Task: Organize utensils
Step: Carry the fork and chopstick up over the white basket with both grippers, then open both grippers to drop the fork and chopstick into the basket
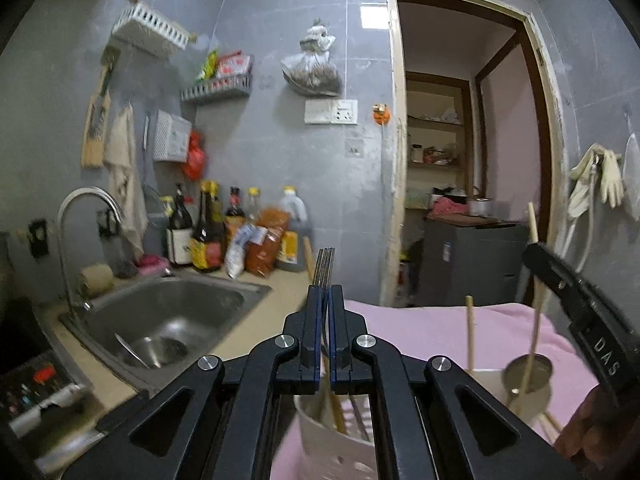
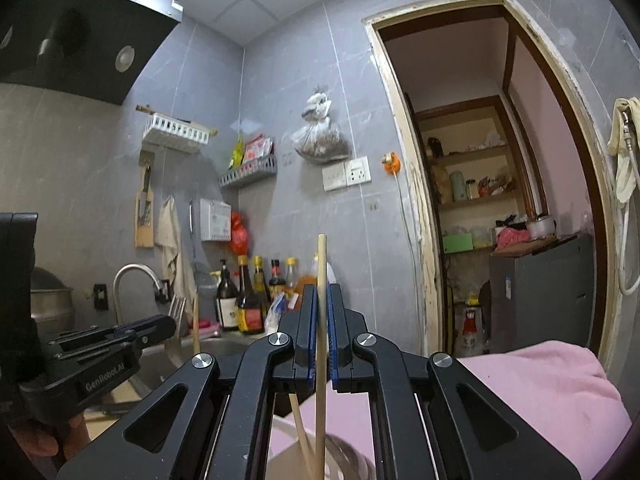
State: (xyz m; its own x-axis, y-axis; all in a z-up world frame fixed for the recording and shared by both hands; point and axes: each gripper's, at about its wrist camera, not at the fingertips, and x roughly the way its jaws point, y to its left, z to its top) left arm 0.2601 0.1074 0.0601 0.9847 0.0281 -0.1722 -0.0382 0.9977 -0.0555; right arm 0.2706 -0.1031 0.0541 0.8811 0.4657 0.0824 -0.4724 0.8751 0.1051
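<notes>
Our left gripper (image 1: 325, 300) clamps a steel fork (image 1: 324, 266), tines up, above the white plastic utensil holder (image 1: 336, 444); our right gripper (image 2: 320, 300) pinches an upright wooden ladle handle (image 2: 321, 320).

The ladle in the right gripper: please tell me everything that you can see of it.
The ladle has a long, pale, wooden-looking handle and a shiny metal bowl. It stands nearly upright, bowl down. The right gripper is shut on the handle, which passes between the blue pads and rises above them. In the left wrist view the bowl hangs just over the rim of the white utensil holder, which stands on a pink cloth. Whether the bowl touches the holder cannot be told.
</notes>
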